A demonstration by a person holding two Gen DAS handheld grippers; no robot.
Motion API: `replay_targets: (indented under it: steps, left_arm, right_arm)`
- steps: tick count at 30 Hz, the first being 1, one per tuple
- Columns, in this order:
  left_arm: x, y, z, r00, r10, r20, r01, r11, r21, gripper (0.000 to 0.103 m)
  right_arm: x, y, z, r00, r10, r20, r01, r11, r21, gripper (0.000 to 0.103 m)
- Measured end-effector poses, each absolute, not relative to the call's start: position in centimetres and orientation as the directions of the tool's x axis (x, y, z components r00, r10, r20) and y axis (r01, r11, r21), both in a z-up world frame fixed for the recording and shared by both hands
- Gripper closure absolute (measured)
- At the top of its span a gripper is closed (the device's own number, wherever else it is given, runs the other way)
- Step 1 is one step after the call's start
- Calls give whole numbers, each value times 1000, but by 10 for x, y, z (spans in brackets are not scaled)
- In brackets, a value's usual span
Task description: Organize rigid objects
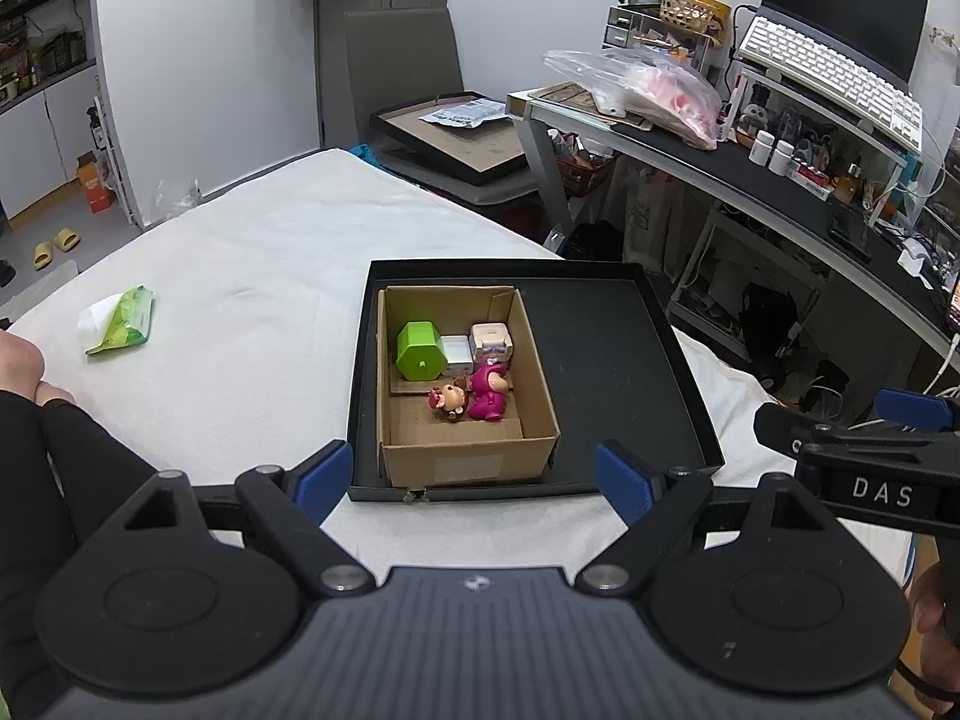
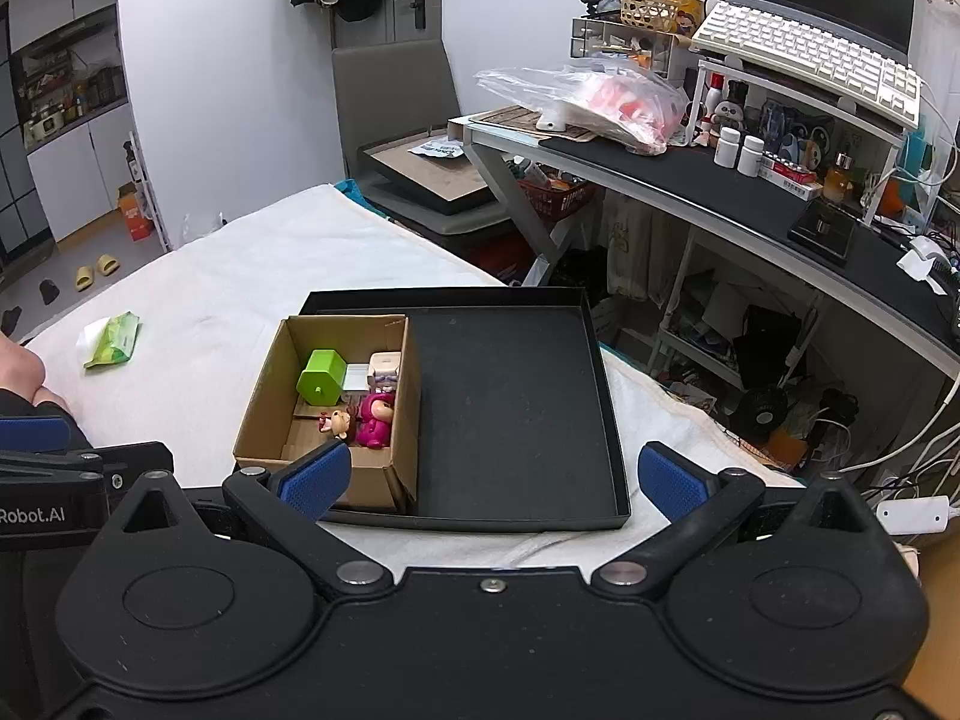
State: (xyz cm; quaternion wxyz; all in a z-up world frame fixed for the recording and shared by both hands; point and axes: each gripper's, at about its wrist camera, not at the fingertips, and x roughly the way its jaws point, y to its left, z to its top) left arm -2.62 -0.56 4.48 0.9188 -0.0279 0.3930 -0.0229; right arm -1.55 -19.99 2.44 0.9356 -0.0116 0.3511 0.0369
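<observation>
Left claw (image 1: 474, 477), blue-padded black fingers spread wide, nothing between them. Just beyond it, centre frame: open brown cardboard box (image 1: 468, 459) in the left half of a shallow black tray (image 1: 606, 360) on a white-covered bed (image 1: 240, 300). In the box: green plastic container (image 1: 420, 351), small white blocks (image 1: 474, 348), magenta figurine (image 1: 489, 393). Right claw (image 2: 495, 480) likewise spread, empty; box at its left finger.

Showing even, soft indoor light, fairly bright, with no harsh glare. Casting only faint shadows inside the brown cardboard box (image 1: 462, 396) and along the inner walls of the shallow black tray (image 2: 606, 384). Bending straight lines strongly toward the edges, darkening at the corners. Staying sharp mid-frame.
</observation>
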Motion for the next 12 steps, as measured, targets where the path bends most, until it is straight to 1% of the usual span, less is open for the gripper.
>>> replay_targets:
  steps: [6,12]
  left_arm:
    - [-30,-11,48,704,-54,-708,35,999,-41,16]
    - [-28,-15,47,691,-60,-721,48,998,-37,16]
  right_arm:
    - [-15,-200,24,747,60,-662,-74,997,6,0]
    - [-15,-203,23,748,72,-660,-81,997,17,0]
